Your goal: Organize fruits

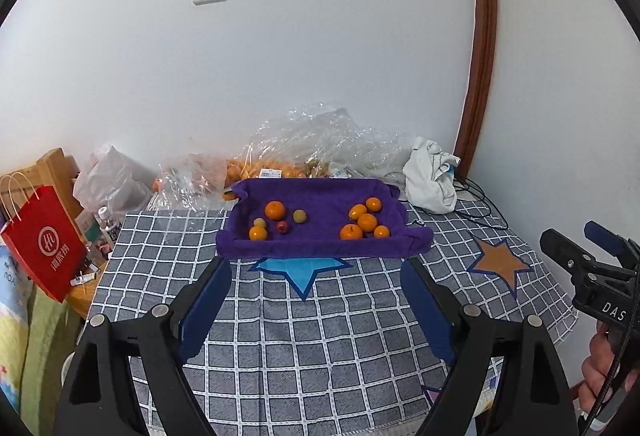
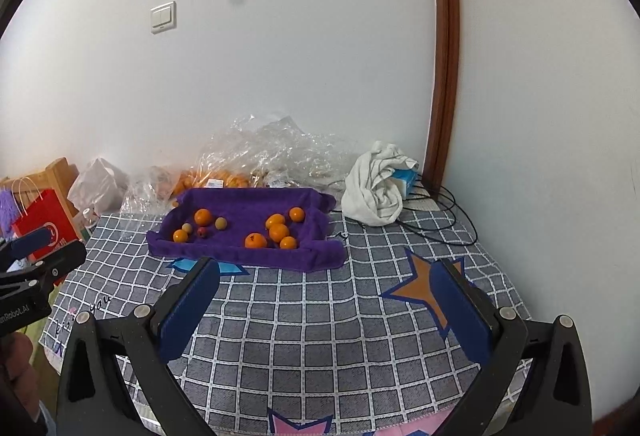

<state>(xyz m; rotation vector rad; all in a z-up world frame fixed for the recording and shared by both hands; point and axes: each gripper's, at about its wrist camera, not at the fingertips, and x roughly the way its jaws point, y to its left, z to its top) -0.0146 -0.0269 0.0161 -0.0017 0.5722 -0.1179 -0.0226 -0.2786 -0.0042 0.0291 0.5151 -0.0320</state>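
Both grippers, left gripper point(image 1: 316, 268) and right gripper point(image 2: 328, 268), are held spread wide and empty, while the fruits sit ahead in the purple tray point(image 1: 320, 250), whose long side is laid crosswise, nearer the left one.

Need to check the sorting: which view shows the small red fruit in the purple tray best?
The left wrist view: the small red fruit sits nearer centre and larger, clear of its neighbours in the purple tray. The right wrist view shows it smaller and farther left, among the same fruits.
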